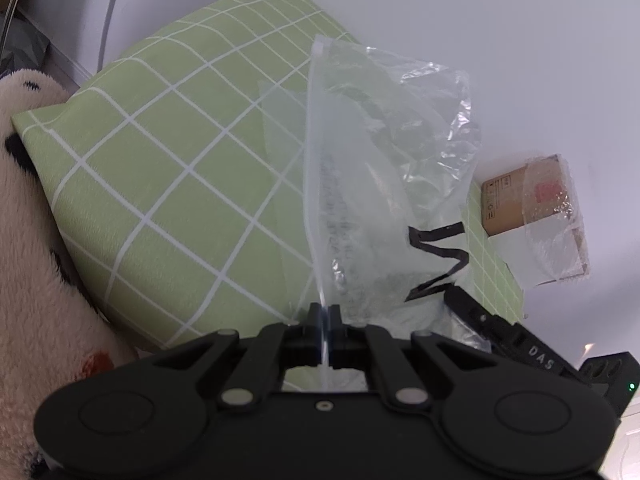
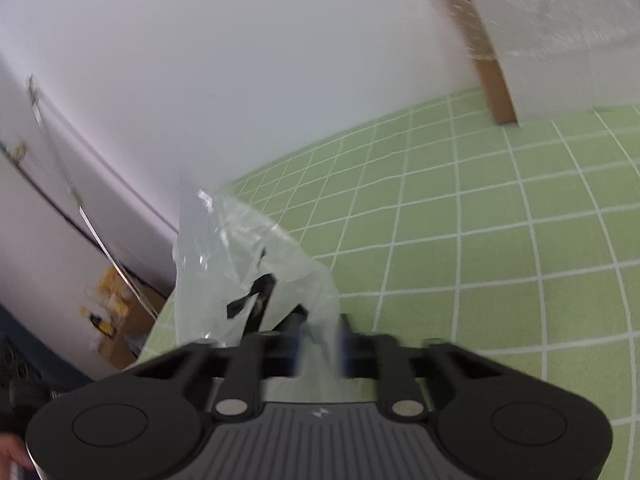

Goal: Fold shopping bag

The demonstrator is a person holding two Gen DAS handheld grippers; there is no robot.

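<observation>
**Tech 1:** Left wrist view: report the left gripper (image 1: 325, 314).

**Tech 2:** Fingers are closed on the sealed edge of the clear plastic bag (image 1: 372, 168). The bag stands up from the fingers, lifted over the green checked cloth (image 1: 160, 168). Black markings show on its lower right part. The film is crumpled toward the top right.

**Tech 1:** Adjacent items?

**Tech 2:** Fluffy pink fabric (image 1: 36, 280) at the left edge. A cardboard box (image 1: 532, 208), partly under clear film, sits on the white surface (image 1: 500, 40) just beyond the cloth's right edge. The right gripper's black body enters at the lower right, under the bag.

**Tech 1:** Right wrist view: report the right gripper (image 2: 320, 344).

**Tech 2:** Frame is motion-blurred. Bag film passes between the fingers, which stand close together; whether the pads press the film cannot be determined. The rest of the bag (image 2: 248, 264) rises to the left of the fingers, above the cloth (image 2: 480, 240).
</observation>
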